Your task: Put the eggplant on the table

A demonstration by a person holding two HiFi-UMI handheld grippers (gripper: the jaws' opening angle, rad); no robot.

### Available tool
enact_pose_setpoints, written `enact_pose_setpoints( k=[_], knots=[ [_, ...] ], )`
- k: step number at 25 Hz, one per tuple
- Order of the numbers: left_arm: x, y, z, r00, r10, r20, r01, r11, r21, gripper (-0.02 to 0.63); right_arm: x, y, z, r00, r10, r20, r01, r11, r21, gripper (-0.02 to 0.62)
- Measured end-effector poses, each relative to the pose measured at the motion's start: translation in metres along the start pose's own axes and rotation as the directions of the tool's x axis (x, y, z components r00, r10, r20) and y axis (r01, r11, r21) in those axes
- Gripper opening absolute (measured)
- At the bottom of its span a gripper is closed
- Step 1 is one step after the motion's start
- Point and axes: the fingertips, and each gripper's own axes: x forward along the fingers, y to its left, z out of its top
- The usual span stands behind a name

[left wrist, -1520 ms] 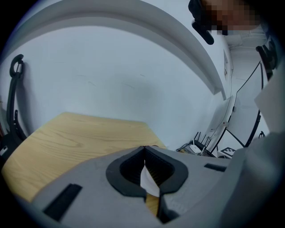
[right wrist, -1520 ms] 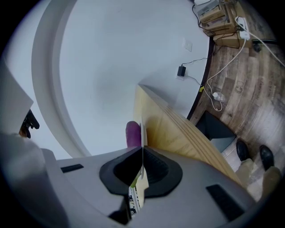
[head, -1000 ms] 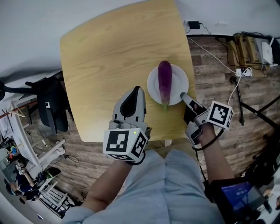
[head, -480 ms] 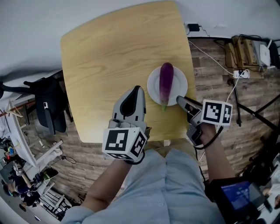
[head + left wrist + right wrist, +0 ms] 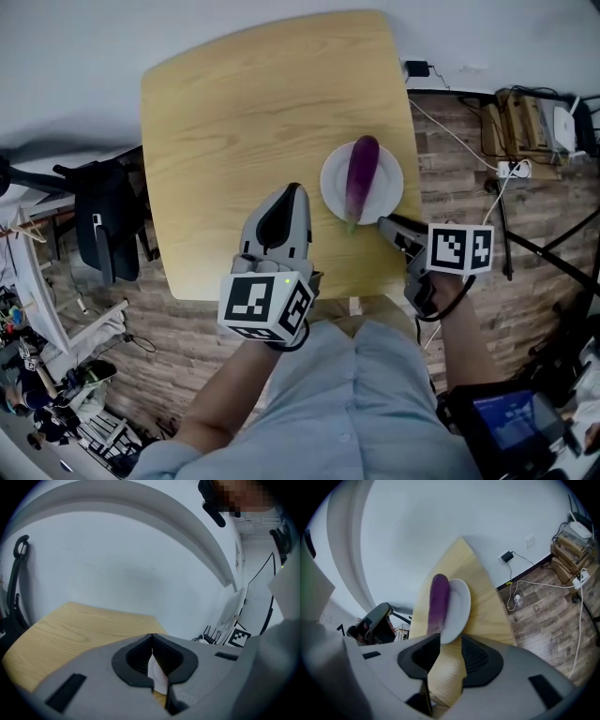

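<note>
Since a second ago the right tongs [image 5: 386, 225] have rolled and edged toward the plate [image 5: 395, 178]. Their jaws are opening with nothing between them, just off its 5 o'clock rim. The left tongs [image 5: 292, 191] are pressed together and empty, and the eggplant [image 5: 360, 176] lies on the plate at the wooden table's [image 5: 244, 122] 3 o'clock side, above a plank floor [image 5: 459, 197].

light blue long-sleeved shirt [image 5: 356, 394] on torso and arms; left hand-held gripper [image 5: 296, 189] and right hand-held gripper [image 5: 384, 223] are grey with black ribbed pads [image 5: 480, 660], each bearing a white cube [image 5: 267, 307] of black square markers; right jaws opening, empty
</note>
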Motion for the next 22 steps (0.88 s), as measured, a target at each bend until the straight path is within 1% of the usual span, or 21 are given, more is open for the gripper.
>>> enact_pose_setpoints(
  k=[5, 9, 12, 14, 15, 17, 19, 22],
  knots=[
    [-0.023, -0.006, 0.005, 0.999, 0.009, 0.031, -0.01, 1.0, 0.01, 0.006, -0.009, 0.015, -0.006, 0.999, 0.037, 0.034, -0.036, 0.999, -0.019, 0.14],
    [-0.043, -0.022, 0.012, 0.998, 0.007, 0.066, -0.009, 1.0, 0.027, 0.006, -0.032, 0.045, -0.002, 0.991, 0.089, 0.096, -0.081, 0.994, -0.078, 0.138],
    [-0.06, -0.04, 0.024, 0.994, -0.001, 0.107, -0.004, 0.999, 0.044, 0.006, -0.059, 0.073, 0.004, 0.974, 0.129, 0.188, -0.1, 0.983, -0.155, 0.093],
    [-0.072, -0.052, 0.035, 0.99, -0.008, 0.141, 0.0, 0.998, 0.058, 0.006, -0.08, 0.093, 0.012, 0.947, 0.156, 0.281, -0.094, 0.97, -0.224, 0.031],
    [-0.078, -0.058, 0.042, 0.987, -0.011, 0.159, 0.0, 0.998, 0.066, 0.006, -0.092, 0.104, 0.016, 0.928, 0.173, 0.329, -0.085, 0.96, -0.265, 0.017],
    [-0.089, -0.069, 0.055, 0.98, -0.014, 0.196, -0.002, 0.997, 0.083, 0.006, -0.114, 0.128, 0.025, 0.886, 0.21, 0.413, -0.056, 0.933, -0.354, 0.006],
    [-0.1, -0.08, 0.069, 0.972, -0.018, 0.233, -0.005, 0.995, 0.101, 0.006, -0.134, 0.152, 0.03, 0.847, 0.243, 0.473, -0.013, 0.899, -0.439, 0.003],
    [-0.118, -0.099, 0.085, 0.959, -0.027, 0.284, -0.01, 0.992, 0.128, 0.006, -0.158, 0.184, 0.029, 0.802, 0.277, 0.529, 0.068, 0.837, -0.543, 0.002]
  ],
)
